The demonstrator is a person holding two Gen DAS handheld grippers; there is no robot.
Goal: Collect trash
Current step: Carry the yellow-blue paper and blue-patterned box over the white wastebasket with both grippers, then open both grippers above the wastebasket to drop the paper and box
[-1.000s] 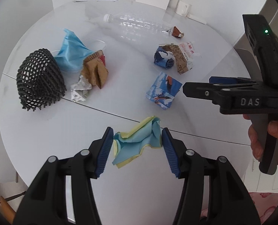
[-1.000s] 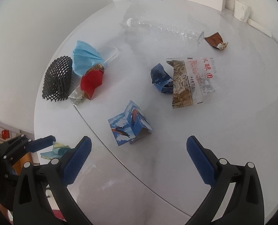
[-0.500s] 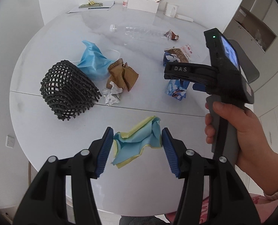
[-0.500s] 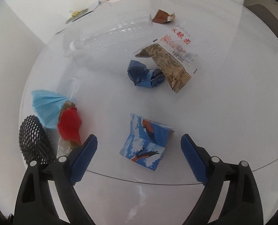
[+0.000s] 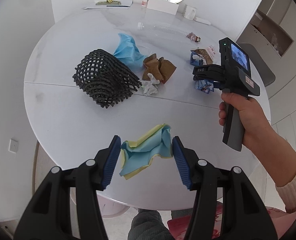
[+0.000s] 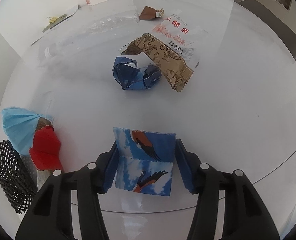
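Left hand-held gripper (image 5: 146, 152) is clamping crumpled blue-yellow paper (image 5: 146, 150); right hand-held gripper (image 6: 145, 160), jaws just closing, is squeezing bird-print paper (image 6: 146, 160).

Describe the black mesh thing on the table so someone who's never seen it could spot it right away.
On the round white table, look at the cluster of litter beside the seam across the top. The black mesh net lies next to the blue face mask; it alone is dark, open latticework, not paper or cloth.

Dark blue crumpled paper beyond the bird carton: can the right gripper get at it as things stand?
Probably not yet. The right gripper has just been closing on the bird carton, so its jaws are full. The table between it and the dark blue crumpled paper is bare.
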